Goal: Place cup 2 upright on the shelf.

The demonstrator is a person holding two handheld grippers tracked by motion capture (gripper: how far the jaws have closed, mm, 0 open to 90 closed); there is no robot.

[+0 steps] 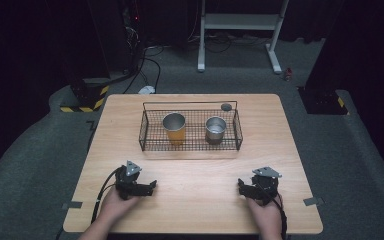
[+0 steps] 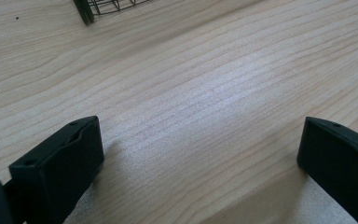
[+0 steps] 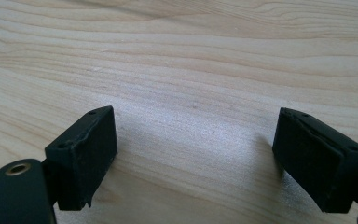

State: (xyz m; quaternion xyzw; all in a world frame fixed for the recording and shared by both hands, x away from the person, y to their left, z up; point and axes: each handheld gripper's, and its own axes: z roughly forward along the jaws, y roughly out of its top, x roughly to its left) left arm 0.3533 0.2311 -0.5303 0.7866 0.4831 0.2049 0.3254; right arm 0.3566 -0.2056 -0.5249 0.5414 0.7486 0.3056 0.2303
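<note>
Left gripper [image 1: 152, 186] is seen lower left of the high view, held by a hand [image 1: 116, 202] entering from the bottom edge. Jaws are spread wide in the left gripper view, nothing between them but bare wood. Both jaws are cut off by the lower frame edge, the right one also by the right edge. Whether the tips touch the table [image 1: 195, 200] cannot be told.

Right gripper [image 1: 241, 186] is seen lower right of the high view, gripped by the other hand [image 1: 267, 212]. In the right gripper view its jaws are likewise wide apart and empty; only wood grain is seen past them. The jaw bases are cropped at the bottom.

Both grippers are well apart from each other, near the table's front edge.

The wire basket [image 1: 190, 146] is placed upper centre of the table, well apart from both grippers. Only one corner of it is caught at the top left of the left gripper view [image 2: 86, 9]. Two cups stand upright inside: an orange cup [image 1: 174, 128] on the left, a silver cup [image 1: 215, 129] on the right, not touching. Cup contents cannot be made out. A small dark round thing [image 1: 226, 106] sits at the basket's back right rim; its nature is not resolvable.
</note>
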